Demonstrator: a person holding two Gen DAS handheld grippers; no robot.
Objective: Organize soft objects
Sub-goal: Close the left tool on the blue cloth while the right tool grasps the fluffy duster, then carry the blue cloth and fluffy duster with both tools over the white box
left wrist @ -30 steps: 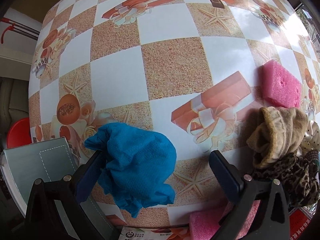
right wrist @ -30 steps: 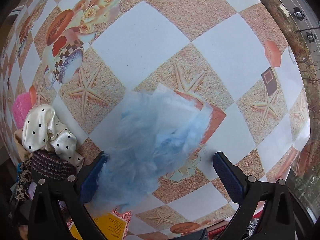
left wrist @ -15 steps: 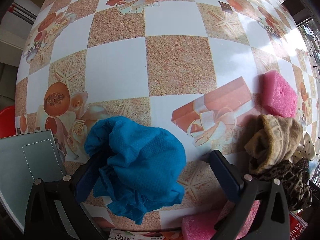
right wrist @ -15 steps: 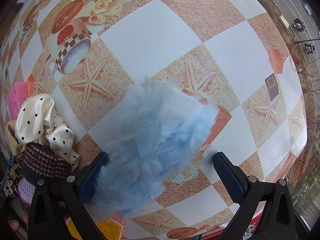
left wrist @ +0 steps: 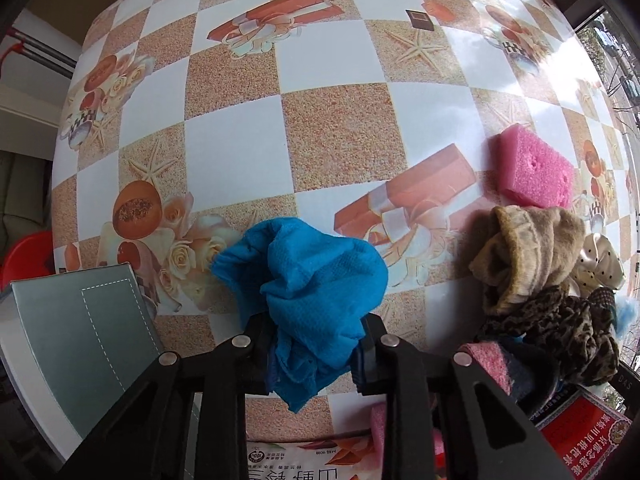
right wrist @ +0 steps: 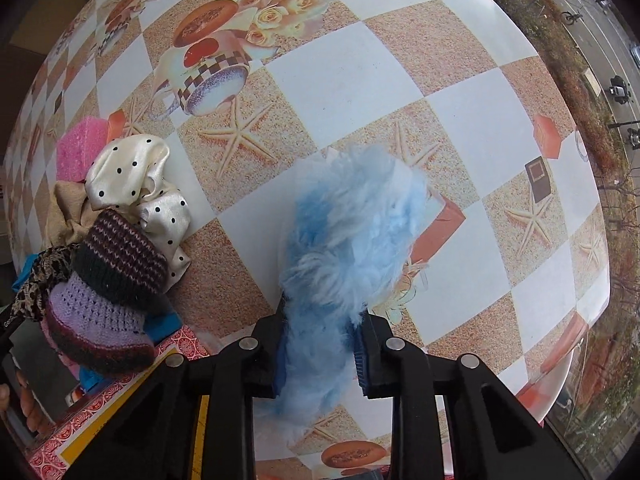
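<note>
Now the left claw (left wrist: pixel 316 344) pinches the blue cloth (left wrist: pixel 308 276) above the desk (left wrist: pixel 240 160); the right claw (right wrist: pixel 320 348) squeezes the fluffy tuft (right wrist: pixel 352 240). Both look light and squishy, so grab the bunched middle.

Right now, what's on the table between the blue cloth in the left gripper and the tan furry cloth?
Nothing lies there: in the left wrist view, only bare tablecloth separates the blue cloth from the tan furry cloth.

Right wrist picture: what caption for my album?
Right gripper squeezing fluffy light-blue cloth above the checkered table.
</note>
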